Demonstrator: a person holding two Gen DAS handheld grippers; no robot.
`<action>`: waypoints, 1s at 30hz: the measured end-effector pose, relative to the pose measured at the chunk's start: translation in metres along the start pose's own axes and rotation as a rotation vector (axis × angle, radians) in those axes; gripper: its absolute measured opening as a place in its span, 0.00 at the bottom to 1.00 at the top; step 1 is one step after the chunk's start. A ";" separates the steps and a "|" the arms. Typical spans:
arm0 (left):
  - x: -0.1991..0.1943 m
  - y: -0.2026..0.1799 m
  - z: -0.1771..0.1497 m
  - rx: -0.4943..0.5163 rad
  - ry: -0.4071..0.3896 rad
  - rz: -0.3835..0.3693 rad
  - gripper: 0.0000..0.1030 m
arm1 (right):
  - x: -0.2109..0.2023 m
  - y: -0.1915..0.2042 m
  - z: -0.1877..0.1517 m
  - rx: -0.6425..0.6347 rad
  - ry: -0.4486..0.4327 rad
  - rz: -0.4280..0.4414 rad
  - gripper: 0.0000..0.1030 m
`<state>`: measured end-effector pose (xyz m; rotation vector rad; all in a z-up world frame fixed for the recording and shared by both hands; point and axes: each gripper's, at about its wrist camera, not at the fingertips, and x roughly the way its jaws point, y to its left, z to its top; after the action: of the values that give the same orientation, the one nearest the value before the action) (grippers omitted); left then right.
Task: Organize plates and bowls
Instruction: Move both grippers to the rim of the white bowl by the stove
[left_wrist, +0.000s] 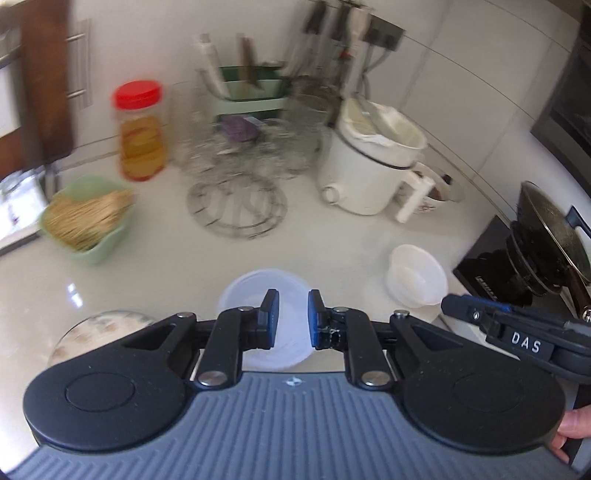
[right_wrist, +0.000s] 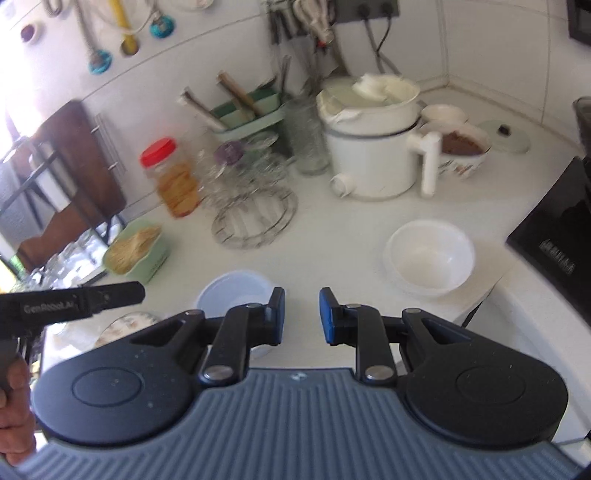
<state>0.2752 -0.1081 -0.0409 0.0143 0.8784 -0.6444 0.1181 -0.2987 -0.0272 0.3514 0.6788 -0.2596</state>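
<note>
A translucent bluish plastic bowl (left_wrist: 255, 291) (right_wrist: 231, 291) sits on the white counter, just beyond and below my left gripper (left_wrist: 292, 317). Its jaws stand almost together with nothing between them. To the right, a white bowl (left_wrist: 417, 275) (right_wrist: 430, 258) rests on a white plate. My right gripper (right_wrist: 302, 317) hovers over bare counter between the two bowls, its jaws nearly closed and empty. A patterned plate (left_wrist: 99, 332) (right_wrist: 129, 325) lies at the near left, partly hidden by the gripper bodies. Each gripper's tip shows in the other's view: right gripper (left_wrist: 448, 302), left gripper (right_wrist: 138, 291).
Behind stand a green dish of thin sticks (left_wrist: 86, 218), a red-lidded jar (left_wrist: 140, 129), a wire trivet (left_wrist: 236, 203), glassware, a white cooker pot (left_wrist: 369, 162) and a patterned bowl with brown contents (right_wrist: 461, 147). A black hob with a wok (left_wrist: 546, 236) borders the right.
</note>
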 end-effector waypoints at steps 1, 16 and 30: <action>0.005 -0.007 0.004 0.005 0.002 -0.007 0.17 | 0.002 -0.008 0.003 0.007 -0.001 -0.013 0.24; 0.120 -0.097 0.064 0.078 0.093 -0.090 0.26 | 0.042 -0.109 0.058 0.107 0.010 -0.086 0.49; 0.209 -0.114 0.070 0.117 0.210 -0.104 0.54 | 0.090 -0.144 0.044 0.155 0.085 -0.162 0.48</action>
<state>0.3609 -0.3278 -0.1180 0.1446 1.0477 -0.8016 0.1607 -0.4582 -0.0869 0.4582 0.7742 -0.4550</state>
